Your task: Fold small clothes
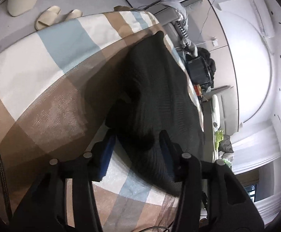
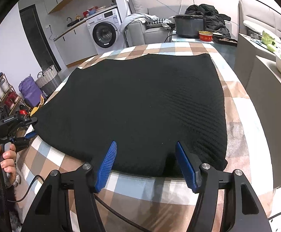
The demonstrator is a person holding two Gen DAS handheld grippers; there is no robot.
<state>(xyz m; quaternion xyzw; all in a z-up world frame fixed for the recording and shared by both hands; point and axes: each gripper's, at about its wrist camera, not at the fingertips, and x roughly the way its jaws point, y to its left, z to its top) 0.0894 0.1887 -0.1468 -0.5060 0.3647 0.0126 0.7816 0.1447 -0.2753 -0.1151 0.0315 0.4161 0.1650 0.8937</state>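
We hold both grippers, left (image 1: 138,145) and right (image 2: 145,161), jaws apart, over a black knit garment (image 2: 140,100) (spread flat) on the checked tablecloth (image 2: 237,96).

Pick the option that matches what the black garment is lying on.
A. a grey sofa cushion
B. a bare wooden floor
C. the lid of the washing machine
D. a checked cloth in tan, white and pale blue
D: in the right wrist view the black garment lies spread flat on the checked cloth, whose tan, white and blue squares show all round its edges.
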